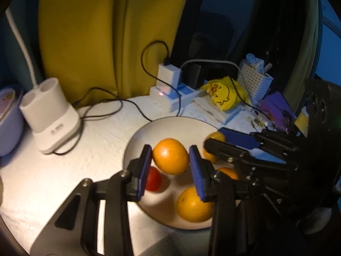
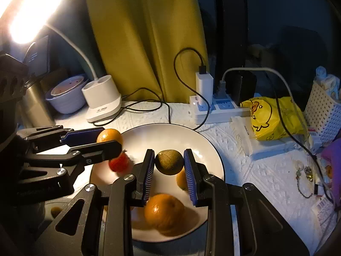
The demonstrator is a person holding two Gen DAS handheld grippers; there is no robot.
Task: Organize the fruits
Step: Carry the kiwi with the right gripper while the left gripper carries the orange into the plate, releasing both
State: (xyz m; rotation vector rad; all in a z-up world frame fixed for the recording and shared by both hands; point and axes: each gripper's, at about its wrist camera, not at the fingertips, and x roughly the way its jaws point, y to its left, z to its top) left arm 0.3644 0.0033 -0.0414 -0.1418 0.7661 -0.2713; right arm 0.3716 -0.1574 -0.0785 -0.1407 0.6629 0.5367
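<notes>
From the left wrist view, the left gripper (image 1: 170, 166) has its fingers (image 1: 143, 170) pinching an orange (image 1: 170, 156), held above the white plate (image 1: 136, 136) on the tabletop (image 1: 102, 140). On the plate beneath lie a small red fruit (image 1: 153, 179), another orange (image 1: 192, 204) and at least one more orange partly hidden behind the fingers. To the right, the right gripper (image 1: 215, 138) reaches over the far side of the plate; what it holds is hard to make out from here.

From the right wrist view, the right gripper (image 2: 169, 166) has its fingers (image 2: 190, 175) pinching a small greenish-brown fruit (image 2: 169, 162) over the plate (image 2: 213, 151). Below it sit a large orange (image 2: 164, 213), a second one (image 2: 181, 180) half hidden by a finger, and the red fruit (image 2: 119, 163). The left gripper (image 2: 110, 139) comes in from the left with its orange (image 2: 109, 137) between its fingers.

In my judgement the sorting is well under way: several fruits are already gathered on the plate, and two more are being carried over it, not yet set down. Something small and round, perhaps another fruit, shows dimly at the lower left (image 2: 55, 211), off the plate; it may still need collecting.
</notes>
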